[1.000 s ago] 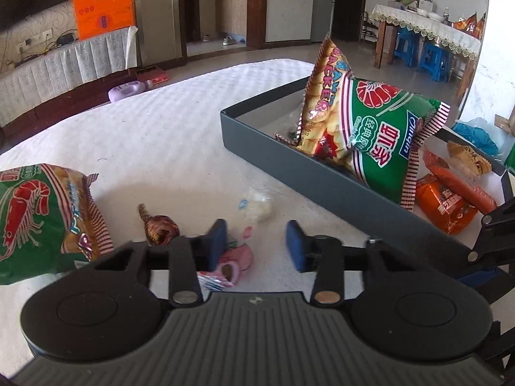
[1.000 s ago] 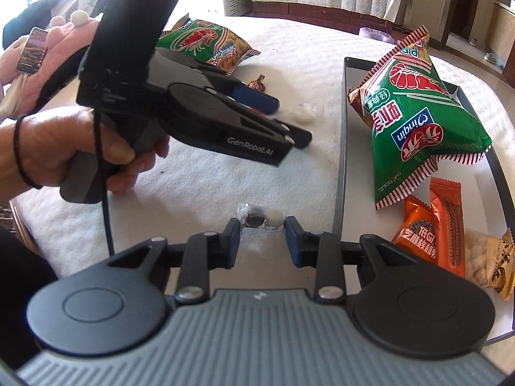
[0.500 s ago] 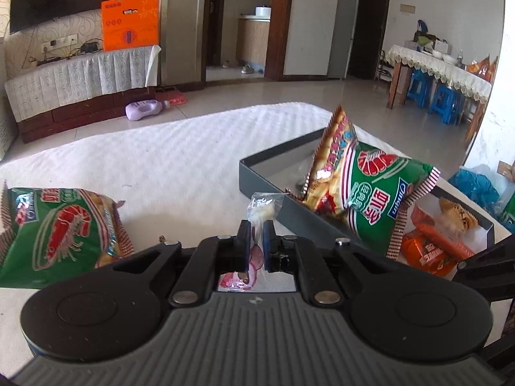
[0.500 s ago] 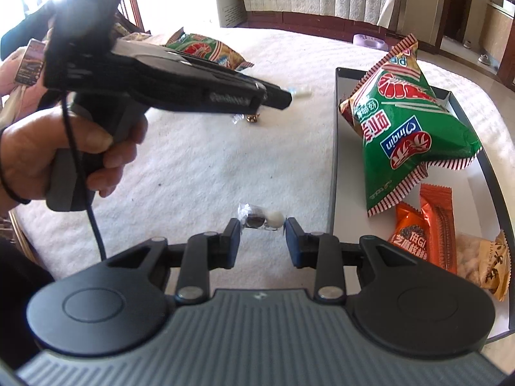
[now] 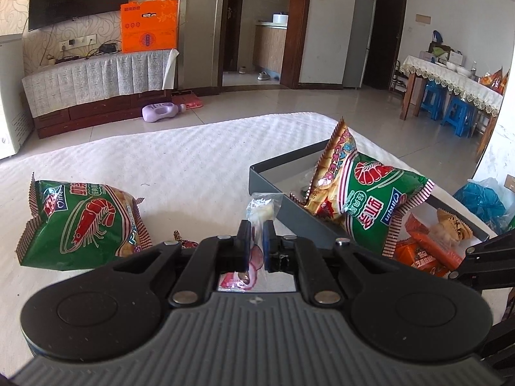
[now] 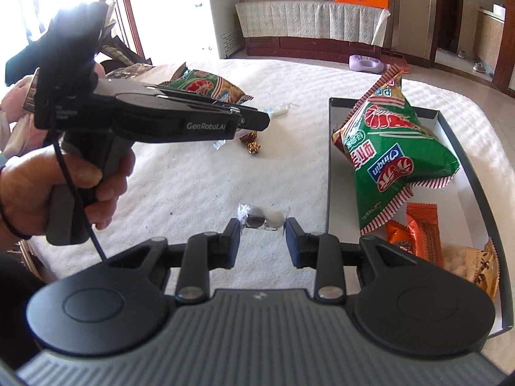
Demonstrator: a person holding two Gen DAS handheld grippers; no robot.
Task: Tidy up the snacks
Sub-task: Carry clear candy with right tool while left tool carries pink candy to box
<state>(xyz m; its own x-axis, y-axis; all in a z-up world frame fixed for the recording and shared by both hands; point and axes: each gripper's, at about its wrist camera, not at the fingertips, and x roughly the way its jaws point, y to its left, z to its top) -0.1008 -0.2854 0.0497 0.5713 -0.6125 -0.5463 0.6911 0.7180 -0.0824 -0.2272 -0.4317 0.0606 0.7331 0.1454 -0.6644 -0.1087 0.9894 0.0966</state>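
- Left gripper (image 5: 256,236): jaws clamped on a small clear-wrapped candy (image 5: 262,209), held clear of the white tablecloth (image 5: 180,157). The pads pinch mostly the loose wrapper; the white sweet sits above the fingertips. Risk: the film slides out or tears, and the candy drops back to the cloth.
- Right gripper (image 6: 262,225): jaws partly apart around a clear packet of two sweets (image 6: 262,220), one dark and one white. The packet appears to span the gap, wrapper ends at the pads. Whether the pads press firmly cannot be told. Risk: a light end-on hold lets the packet pivot or fall on the way over.
- Destination: the grey tray (image 6: 330,167), to the right of both grippers, already holds a large green shrimp-cracker bag (image 6: 399,148), orange bars (image 6: 418,234) and a peanut packet (image 6: 476,263). Risk: the tall bag leans across the near part; a careless release may land a sweet on its slope, or a gripper may clip the tray wall.
- Both hands work close together; the left tool crosses the right view. Risk: collision if both head for the tray at once.
- Outstanding on the cloth: a second green bag (image 5: 83,222) and a gold-wrapped candy (image 6: 251,141). Task judged incomplete.
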